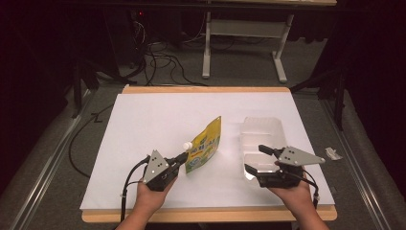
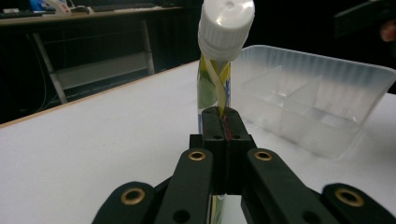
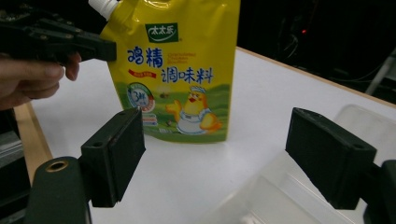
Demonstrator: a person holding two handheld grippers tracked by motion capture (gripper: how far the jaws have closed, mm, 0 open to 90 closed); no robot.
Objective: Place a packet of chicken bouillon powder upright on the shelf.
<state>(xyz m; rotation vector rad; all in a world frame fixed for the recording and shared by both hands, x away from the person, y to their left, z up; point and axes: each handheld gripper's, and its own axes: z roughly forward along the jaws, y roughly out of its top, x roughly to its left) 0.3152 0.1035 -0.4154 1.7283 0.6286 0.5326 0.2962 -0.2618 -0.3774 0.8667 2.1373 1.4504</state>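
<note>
A yellow spouted pouch (image 1: 207, 143) with a chicken picture (image 3: 182, 70) stands on its base on the white table (image 1: 158, 120). My left gripper (image 1: 181, 157) is shut on the pouch's side seam (image 2: 219, 88), just under the white screw cap (image 2: 225, 23). A clear plastic tray (image 1: 262, 132) with compartments lies to the right of the pouch (image 2: 322, 100). My right gripper (image 1: 256, 159) hovers at the tray's near end, its jaws wide open (image 3: 219, 158) with nothing between them, facing the pouch. The left gripper (image 3: 60, 42) and its hand appear at the upper left of the right gripper view.
A small crumpled wrapper (image 1: 332, 153) lies right of the white sheet. The wooden table edge (image 1: 206, 214) runs along the front. Beyond the far edge stand a table frame (image 1: 244, 43) and loose cables (image 1: 163, 60) on the floor.
</note>
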